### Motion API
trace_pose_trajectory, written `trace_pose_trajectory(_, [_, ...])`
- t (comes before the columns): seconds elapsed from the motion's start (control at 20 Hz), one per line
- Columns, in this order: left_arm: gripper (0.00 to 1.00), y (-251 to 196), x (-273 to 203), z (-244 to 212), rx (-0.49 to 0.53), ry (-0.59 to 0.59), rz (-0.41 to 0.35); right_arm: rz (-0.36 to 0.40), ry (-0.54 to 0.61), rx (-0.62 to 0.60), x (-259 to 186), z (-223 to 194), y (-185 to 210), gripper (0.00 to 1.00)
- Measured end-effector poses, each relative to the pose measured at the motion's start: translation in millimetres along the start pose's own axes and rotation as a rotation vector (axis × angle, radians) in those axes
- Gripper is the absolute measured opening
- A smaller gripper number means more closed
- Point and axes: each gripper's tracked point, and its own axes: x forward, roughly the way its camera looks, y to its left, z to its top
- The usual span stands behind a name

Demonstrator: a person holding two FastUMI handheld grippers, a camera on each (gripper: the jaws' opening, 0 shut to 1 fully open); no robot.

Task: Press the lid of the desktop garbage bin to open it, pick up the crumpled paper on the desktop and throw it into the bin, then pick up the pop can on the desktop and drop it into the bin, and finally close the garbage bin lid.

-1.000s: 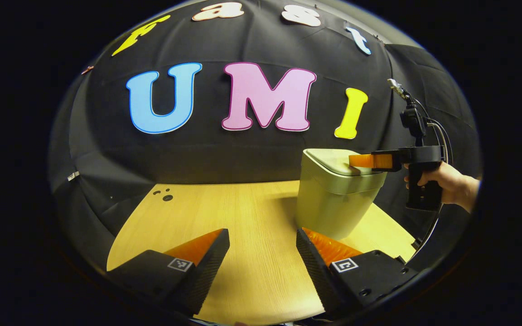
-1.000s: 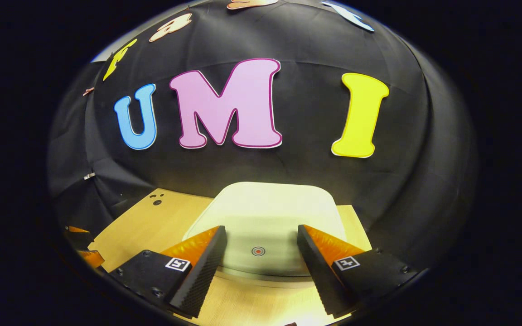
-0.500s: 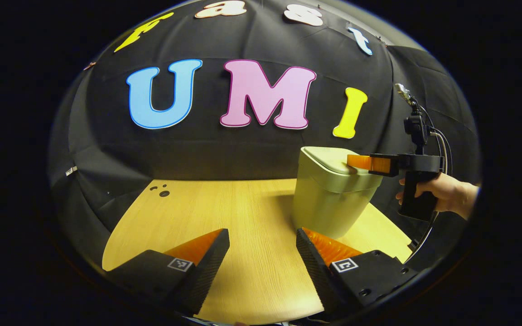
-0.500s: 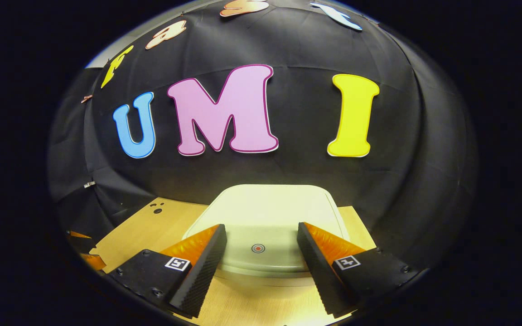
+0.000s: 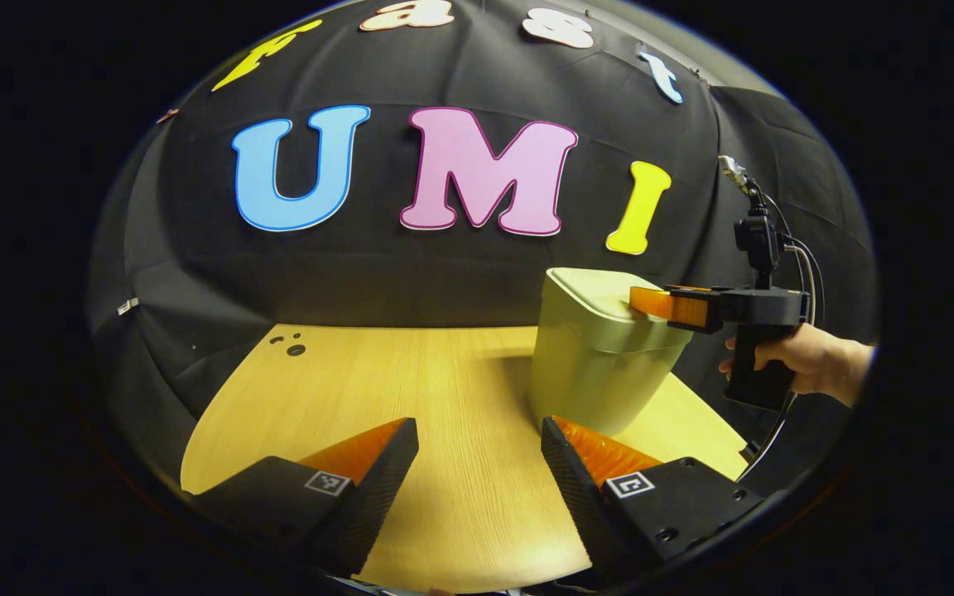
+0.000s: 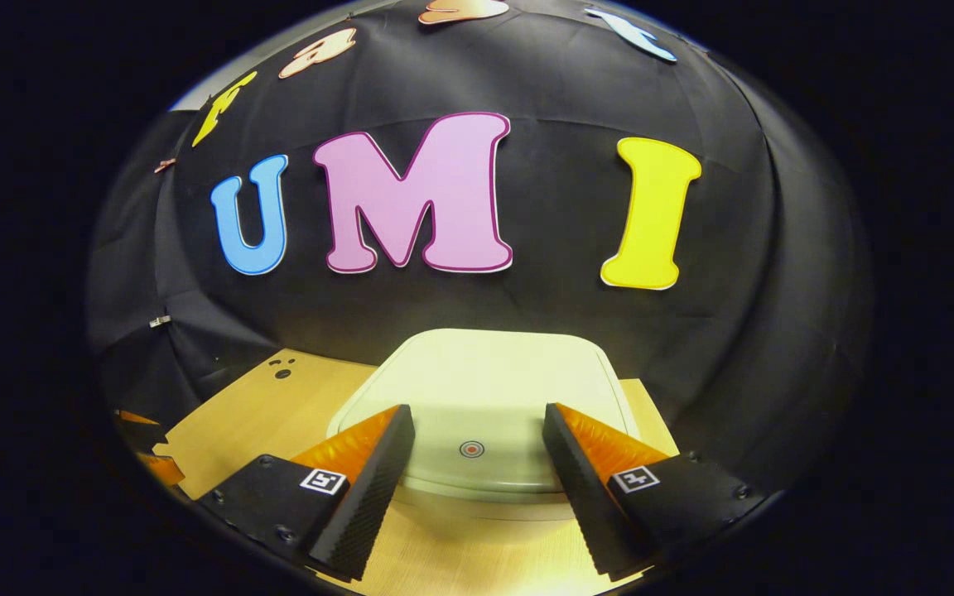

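Left gripper view puts my left hand-held gripper [image 5: 479, 430] low over the wooden table [image 5: 444, 389], its fingers spread apart with nothing between them. Ahead to the right stands the pale green garbage bin [image 5: 597, 364] with its lid [image 5: 597, 294] down. My right hand-held gripper [image 5: 647, 302], held in a hand [image 5: 808, 364], reaches in over the lid's near edge. Right gripper view shows that gripper's fingers apart either side of the lid's round button [image 6: 471, 449]; whether they touch the lid I cannot tell.
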Motion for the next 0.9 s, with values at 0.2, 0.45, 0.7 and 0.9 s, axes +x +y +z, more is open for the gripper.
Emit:
trace_pose_trajectory(0.2, [0.96, -4.5, -0.7, 2.9, -0.005, -0.008, -0.013, 0.041, -0.017, 0.013, -3.0, 5.8, 1.8, 0.98])
trace_pose_trajectory(0.45, [0.96, -4.1, 1.1, 7.4, 0.001, -0.019, -0.014, -0.009, 0.044, 0.006, -5.2, 4.7, -0.4, 0.98])
trace_pose_trajectory(0.7, [0.96, -2.0, 1.2, 9.3, 0.005, -0.021, -0.017, -0.027, 0.048, 0.008, -4.6, 3.8, 3.9, 0.98])
trace_pose_trajectory(0.9, [0.96, -1.8, 2.8, 8.9, -0.003, -0.019, -0.020, -0.033, 0.052, 0.064, -4.2, 3.1, 1.7, 0.98])
